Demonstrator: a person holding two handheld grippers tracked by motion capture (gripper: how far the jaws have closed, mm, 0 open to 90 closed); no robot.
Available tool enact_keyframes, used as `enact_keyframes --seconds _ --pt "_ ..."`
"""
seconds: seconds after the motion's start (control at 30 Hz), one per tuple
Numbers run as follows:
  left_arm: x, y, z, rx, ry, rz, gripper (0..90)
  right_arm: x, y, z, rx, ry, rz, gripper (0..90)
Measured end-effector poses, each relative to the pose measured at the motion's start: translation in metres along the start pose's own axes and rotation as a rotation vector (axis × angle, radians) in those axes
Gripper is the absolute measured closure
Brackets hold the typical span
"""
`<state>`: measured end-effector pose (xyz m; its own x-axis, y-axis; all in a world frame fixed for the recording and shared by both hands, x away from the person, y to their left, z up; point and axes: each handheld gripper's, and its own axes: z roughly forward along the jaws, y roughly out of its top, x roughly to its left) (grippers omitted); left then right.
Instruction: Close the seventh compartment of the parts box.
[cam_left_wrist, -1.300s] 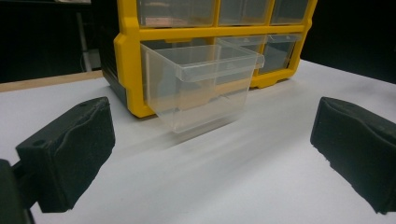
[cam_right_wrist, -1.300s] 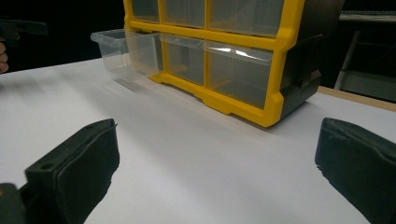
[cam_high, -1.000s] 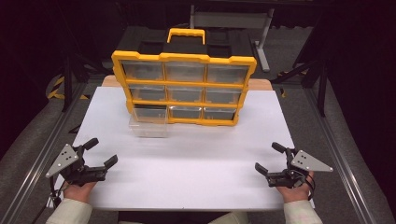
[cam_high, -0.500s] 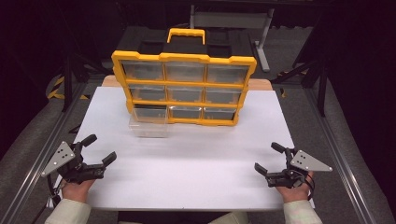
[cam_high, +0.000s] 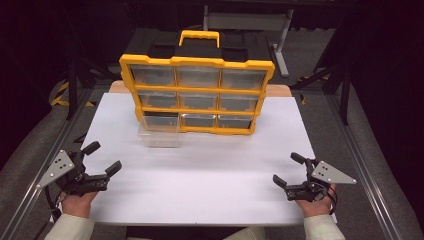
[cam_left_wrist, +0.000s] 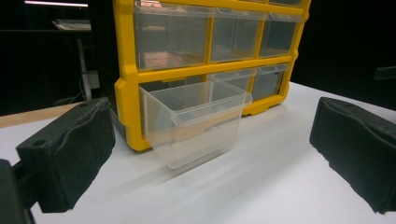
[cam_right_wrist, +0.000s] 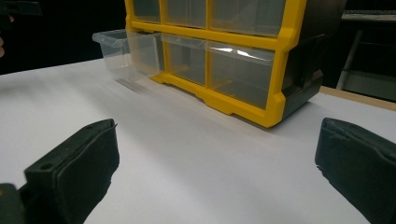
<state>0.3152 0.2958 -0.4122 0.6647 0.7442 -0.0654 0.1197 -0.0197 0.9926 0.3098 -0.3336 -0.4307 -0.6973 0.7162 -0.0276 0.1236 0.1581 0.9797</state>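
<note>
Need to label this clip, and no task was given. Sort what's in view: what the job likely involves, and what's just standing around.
Likely in the job (a guess):
- yellow drawer organizer
- clear drawer pulled out at its bottom left
- left gripper and right gripper, both open, empty, near the table's front edge

Just standing around:
- white table
- metal stand behind it

Both grippers hover low over the near edge of the white table (cam_high: 200, 165) — left gripper (cam_high: 102, 159) at its left corner, right gripper (cam_high: 289, 169) at its right — jaws spread wide, each gripped from below by a hand.
</note>
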Motion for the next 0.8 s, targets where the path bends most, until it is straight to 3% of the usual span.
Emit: enact_keyframes --seconds 0.13,0.8 --pt "0.0 0.002 0.004 0.002 0.003 -0.002 0.9 0.0 0.0 0.0 0.001 0.001 0.003 0.3" --pt "0.002 0.024 0.046 0.02 -0.06 0.0 0.9 -0.001 -0.001 0.0 -0.001 0.003 0.012 0.4"
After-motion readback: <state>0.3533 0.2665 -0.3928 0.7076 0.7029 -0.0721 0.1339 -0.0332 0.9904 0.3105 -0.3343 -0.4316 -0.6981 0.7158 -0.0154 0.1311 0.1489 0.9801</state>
